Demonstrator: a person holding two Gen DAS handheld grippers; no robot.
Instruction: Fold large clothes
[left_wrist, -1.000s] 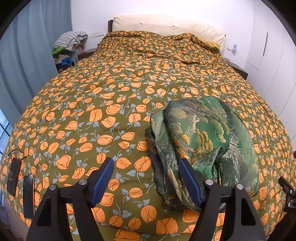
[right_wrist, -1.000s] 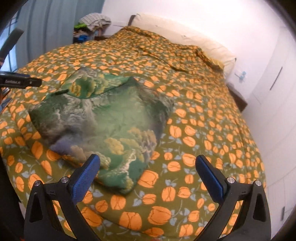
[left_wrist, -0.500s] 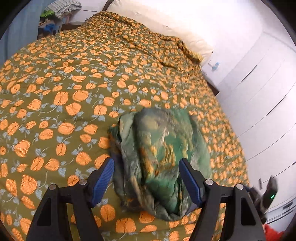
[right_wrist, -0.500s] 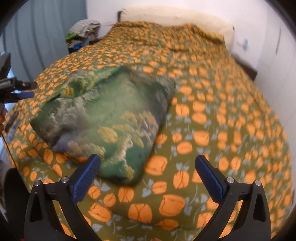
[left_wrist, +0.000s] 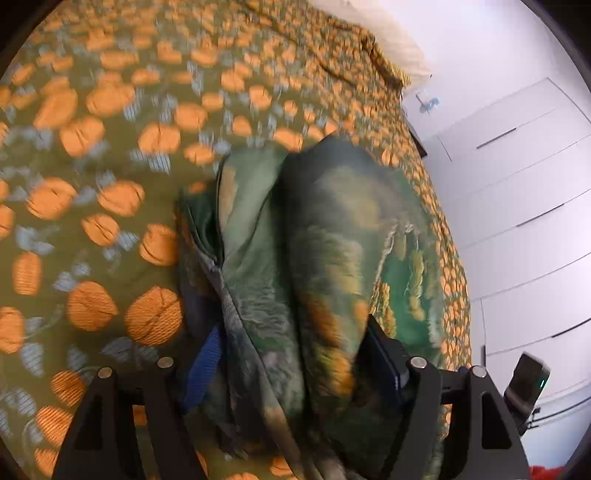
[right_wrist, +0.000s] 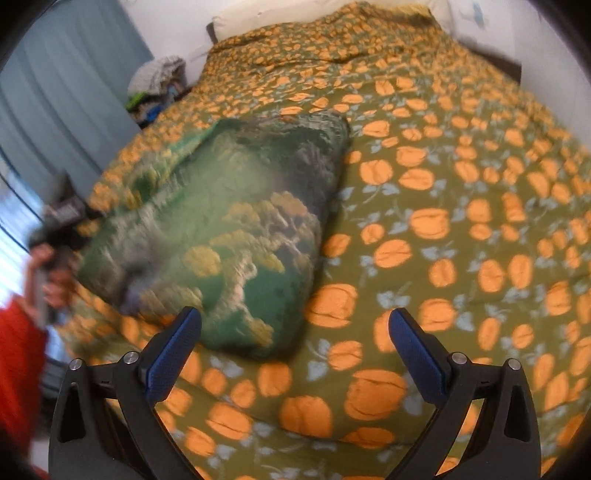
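Folding looks nearly finished: garment (right_wrist: 221, 229) bundled compact on the bed (right_wrist: 461, 221), left tongs (left_wrist: 295, 354) spread around its near end, right tongs (right_wrist: 295, 354) spread, empty.

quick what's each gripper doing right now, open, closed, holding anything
Left gripper: open, its fingers straddling the folded green garment, not clamped.
Right gripper: open, empty, over the bedspread.

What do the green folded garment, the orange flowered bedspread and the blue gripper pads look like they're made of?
Green printed garment: thin, soft woven cloth, probably silky or synthetic, going by its slight sheen and limp folds.
Olive bedspread with orange flowers: padded, matte quilt, likely cotton, puffy and creased.
Blue pads on the right gripper: dotted rubbery surface, on black, likely plastic arms.
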